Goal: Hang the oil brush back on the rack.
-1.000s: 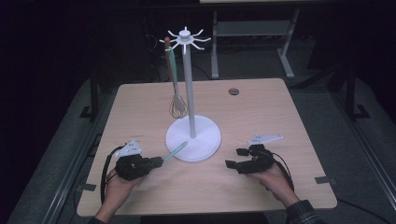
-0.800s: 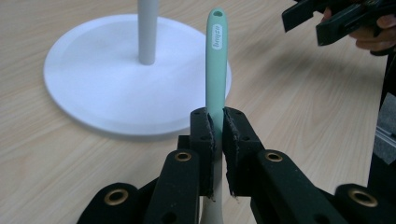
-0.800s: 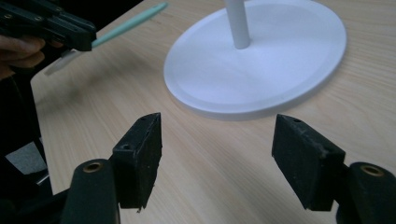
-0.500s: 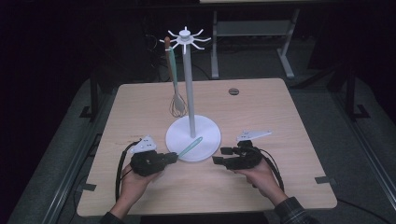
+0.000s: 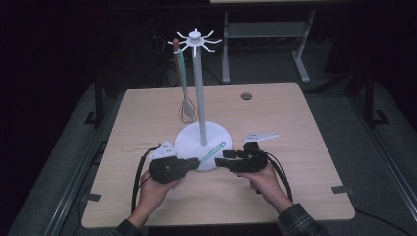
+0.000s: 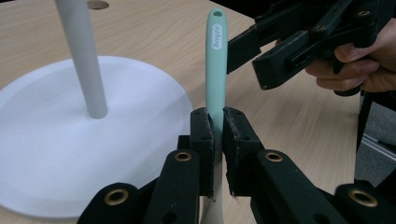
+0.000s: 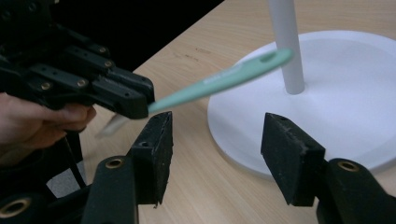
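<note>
On the near half of the wooden table (image 5: 314, 147), the left gripper (image 5: 193, 163) sits at the left, its jaws clamped on the lower part of a mint-green utensil handle (image 5: 213, 151). In the left gripper view the pads (image 6: 204, 140) press flat on both sides of the handle (image 6: 216, 70), which rises straight away from them, its hanging hole at the far tip.

Just behind, the white round base (image 5: 189, 140) of the utensil stand fills the table's middle; the handle slants over its near edge, the base close beneath it. The white pole (image 5: 198, 98) stands upright from the base, topped by a ring of hooks (image 5: 195, 40). A whisk with a green handle (image 5: 184, 93) hangs from a left hook, its wire end low beside the pole.

To the right, the right gripper (image 5: 227, 157) faces the handle's free end, jaws apart and having just been closing. In the right gripper view the handle (image 7: 224, 79) crosses beyond the pads (image 7: 156, 144), not touching them.

Farther off, a small dark disc (image 5: 246, 96) is set in the tabletop near the far edge.
</note>
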`<state>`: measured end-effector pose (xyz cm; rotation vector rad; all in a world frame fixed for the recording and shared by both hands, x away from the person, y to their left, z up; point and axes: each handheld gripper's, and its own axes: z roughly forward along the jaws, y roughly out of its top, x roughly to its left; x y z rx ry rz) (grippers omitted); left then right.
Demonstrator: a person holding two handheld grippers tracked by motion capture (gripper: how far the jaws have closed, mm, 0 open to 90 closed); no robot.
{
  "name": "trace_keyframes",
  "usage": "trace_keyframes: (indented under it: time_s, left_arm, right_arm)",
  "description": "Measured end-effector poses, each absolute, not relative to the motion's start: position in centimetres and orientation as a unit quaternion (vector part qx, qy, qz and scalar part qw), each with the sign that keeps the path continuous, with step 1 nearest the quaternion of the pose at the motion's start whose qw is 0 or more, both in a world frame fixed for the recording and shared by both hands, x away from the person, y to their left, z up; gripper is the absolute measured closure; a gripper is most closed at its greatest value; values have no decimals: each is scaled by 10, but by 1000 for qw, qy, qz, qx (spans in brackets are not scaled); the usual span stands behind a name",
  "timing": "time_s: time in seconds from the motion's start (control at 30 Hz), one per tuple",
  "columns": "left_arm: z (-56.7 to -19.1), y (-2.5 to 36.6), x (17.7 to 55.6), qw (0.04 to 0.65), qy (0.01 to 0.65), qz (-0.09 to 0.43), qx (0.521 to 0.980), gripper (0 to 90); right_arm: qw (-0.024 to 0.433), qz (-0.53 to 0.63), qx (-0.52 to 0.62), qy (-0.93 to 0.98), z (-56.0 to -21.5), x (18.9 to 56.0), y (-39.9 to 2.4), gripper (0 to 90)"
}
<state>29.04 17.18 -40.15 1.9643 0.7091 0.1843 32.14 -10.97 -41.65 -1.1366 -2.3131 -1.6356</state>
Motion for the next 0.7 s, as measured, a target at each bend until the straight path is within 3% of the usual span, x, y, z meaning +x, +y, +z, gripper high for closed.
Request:
trace_keyframes:
  time_s: [0.37,0.7]
  left_arm:
    - [-402,153,289,507,284,72,811,829]
    - [-403,147,292,505,281,88,811,828]
  right_arm:
    - [58,-551,-386,-738,-416,325,-108,509]
    - [72,-568,-385,-724,-415,326,-108,677]
